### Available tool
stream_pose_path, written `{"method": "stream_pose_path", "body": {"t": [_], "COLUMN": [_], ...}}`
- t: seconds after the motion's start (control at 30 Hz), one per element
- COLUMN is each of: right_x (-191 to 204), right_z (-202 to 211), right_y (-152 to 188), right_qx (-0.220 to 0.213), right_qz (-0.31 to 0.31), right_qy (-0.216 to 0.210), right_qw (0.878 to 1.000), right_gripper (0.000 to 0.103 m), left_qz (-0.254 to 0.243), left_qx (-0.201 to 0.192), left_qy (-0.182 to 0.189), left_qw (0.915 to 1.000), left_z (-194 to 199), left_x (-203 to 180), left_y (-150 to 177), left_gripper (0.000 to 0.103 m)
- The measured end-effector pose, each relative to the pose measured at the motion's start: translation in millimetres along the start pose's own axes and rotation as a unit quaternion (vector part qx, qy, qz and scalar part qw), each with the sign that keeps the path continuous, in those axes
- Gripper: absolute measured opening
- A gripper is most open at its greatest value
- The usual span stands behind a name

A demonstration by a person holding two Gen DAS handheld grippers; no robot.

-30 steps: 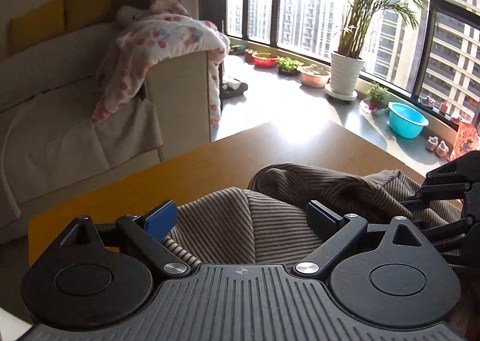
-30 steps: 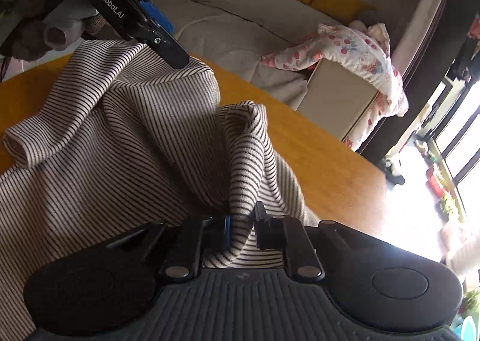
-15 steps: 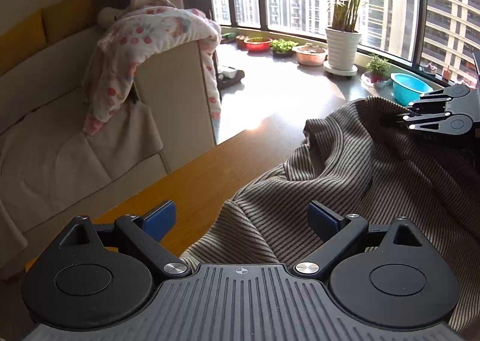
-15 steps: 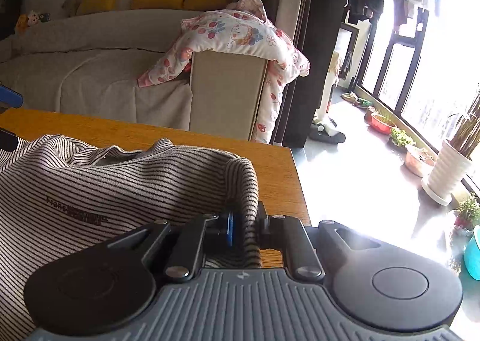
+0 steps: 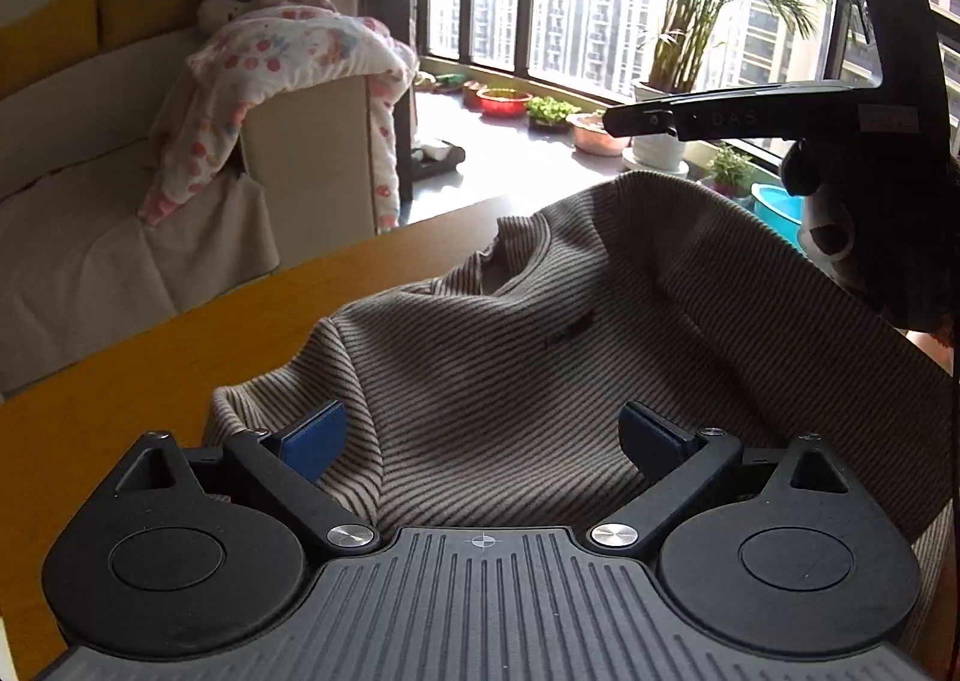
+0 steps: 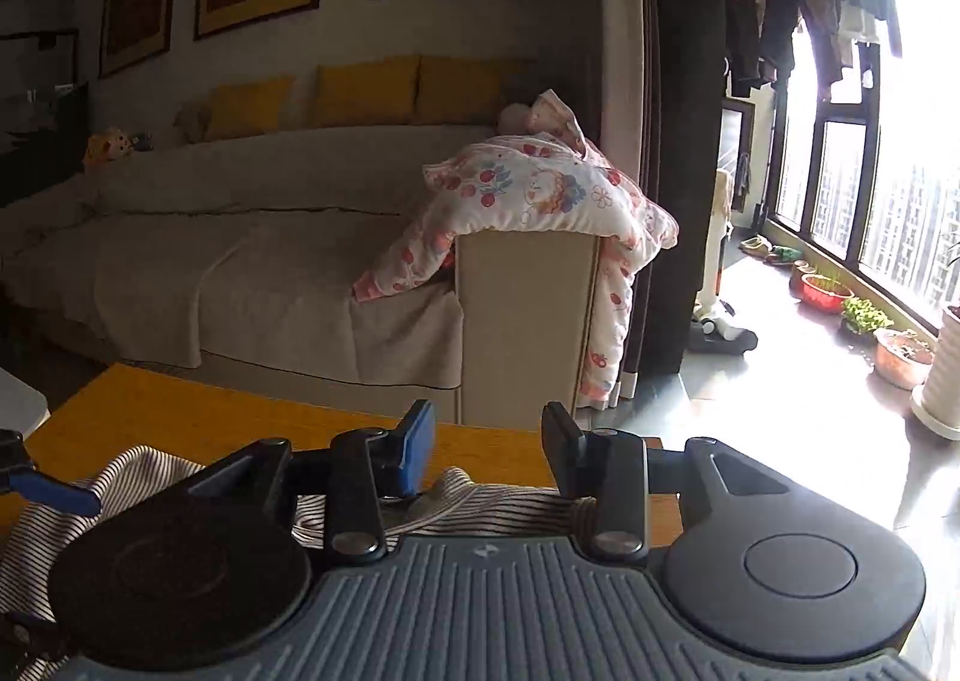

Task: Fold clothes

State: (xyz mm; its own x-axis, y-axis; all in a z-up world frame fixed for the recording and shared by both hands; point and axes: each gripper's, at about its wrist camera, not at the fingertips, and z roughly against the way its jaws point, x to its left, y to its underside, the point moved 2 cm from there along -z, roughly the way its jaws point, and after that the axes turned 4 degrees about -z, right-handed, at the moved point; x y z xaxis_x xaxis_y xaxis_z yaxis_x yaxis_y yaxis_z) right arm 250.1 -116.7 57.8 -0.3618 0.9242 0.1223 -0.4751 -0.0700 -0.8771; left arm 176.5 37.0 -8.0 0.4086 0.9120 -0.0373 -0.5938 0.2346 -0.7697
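A brown-and-cream striped top (image 5: 510,357) lies rumpled on the orange wooden table (image 5: 150,375). My left gripper (image 5: 483,432) is open, its blue pads wide apart just above the near part of the top. My right gripper (image 6: 487,450) is open and empty, with the top's striped edge (image 6: 480,501) lying on the table just below and behind its fingers. The right gripper also shows in the left wrist view (image 5: 780,111), raised above the top's far right side. The left gripper's blue fingertip (image 6: 54,492) shows at the left edge of the right wrist view.
A beige sofa (image 6: 240,261) with a flowered blanket (image 6: 540,195) over its arm stands beyond the table's far edge. Potted plants and bowls (image 5: 540,105) line the window ledge. The table's far right corner (image 6: 654,447) is close to my right gripper.
My right gripper has opened and let go of the striped top, which dropped onto the table. The top now lies flatter. My left gripper stayed open and moved over the top.
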Motion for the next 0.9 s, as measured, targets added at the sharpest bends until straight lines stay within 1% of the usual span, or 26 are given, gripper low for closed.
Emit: {"method": "stream_pose_path", "body": {"t": [0.07,0.13,0.2,0.23,0.3,0.33,0.37,0.4,0.43,0.47,0.5,0.6,0.63,0.7,0.8,0.87,0.9], "right_x": [11.8,21.2,30.7,34.9,36.7,38.2,40.6,44.1,54.2,64.4,73.1,92.4,96.6,101.2,92.4,68.7,58.8], "right_z": [-12.9,-38.1,-63.1,-75.6,-100.4,-110.1,-119.0,-126.8,-128.4,-129.1,-128.6,-132.3,-138.4,-149.7,-154.8,-134.3,-114.8], "right_y": [-8.6,-3.8,0.8,3.3,11.3,15.8,21.2,25.6,24.1,20.1,13.0,-10.3,-13.9,-13.7,-10.2,-15.8,-15.6], "right_qx": [0.032,0.09,0.148,0.175,0.202,0.214,0.222,0.226,0.213,0.201,0.174,0.111,0.107,0.107,0.109,0.103,0.096], "right_qz": [-0.035,-0.06,-0.086,-0.097,-0.112,-0.117,-0.117,-0.114,-0.085,-0.056,-0.036,0.009,0.018,0.044,0.067,0.029,0.024], "right_qy": [-0.052,-0.069,-0.085,-0.09,-0.057,-0.056,-0.064,-0.072,-0.085,-0.092,-0.091,-0.09,-0.081,-0.048,-0.002,-0.007,-0.013], "right_qw": [0.998,0.992,0.982,0.976,0.971,0.968,0.966,0.965,0.97,0.974,0.98,0.99,0.991,0.992,0.992,0.994,0.995], "right_gripper": [0.039,0.039,0.039,0.039,0.04,0.041,0.04,0.035,0.026,0.012,0.009,0.007,0.007,0.006,0.007,0.008,0.011], "left_qz": [0.021,0.042,0.053,0.058,0.069,0.074,0.079,0.084,0.084,0.078,0.072,0.059,0.055,0.053,0.056,0.062,0.069], "left_qx": [0.0,-0.006,-0.008,-0.008,-0.01,-0.008,-0.001,0.009,0.014,0.017,0.02,0.027,0.029,0.031,0.033,0.032,0.029], "left_qy": [0.03,0.06,0.076,0.085,0.101,0.105,0.102,0.096,0.09,0.085,0.081,0.062,0.053,0.039,0.027,0.024,0.027], "left_qw": [0.9993,0.9973,0.9956,0.9947,0.9924,0.9917,0.9917,0.9918,0.9923,0.9932,0.9939,0.9959,0.9966,0.9973,0.9975,0.9973,0.9968], "left_z": [6.9,12.2,10.8,10.1,8.8,6.6,2.9,-0.9,-3.6,-3.6,-2.2,1.9,3.8,7.8,13.5,18.9,21.8], "left_x": [-3.7,-8.5,-13.8,-16.5,-21.8,-23.5,-23.6,-22.9,-22.4,-23.1,-24.4,-25.0,-24.0,-21.0,-18.0,-15.0,-12.5], "left_y": [9.6,18.8,26.3,30.1,37.5,40.5,43.0,45.7,49.2,51.9,53.2,56.8,58.6,61.9,65.5,66.3,66.5], "left_gripper": [0.1,0.1,0.1,0.1,0.101,0.101,0.101,0.101,0.101,0.101,0.101,0.101,0.101,0.101,0.101,0.101,0.101]}}
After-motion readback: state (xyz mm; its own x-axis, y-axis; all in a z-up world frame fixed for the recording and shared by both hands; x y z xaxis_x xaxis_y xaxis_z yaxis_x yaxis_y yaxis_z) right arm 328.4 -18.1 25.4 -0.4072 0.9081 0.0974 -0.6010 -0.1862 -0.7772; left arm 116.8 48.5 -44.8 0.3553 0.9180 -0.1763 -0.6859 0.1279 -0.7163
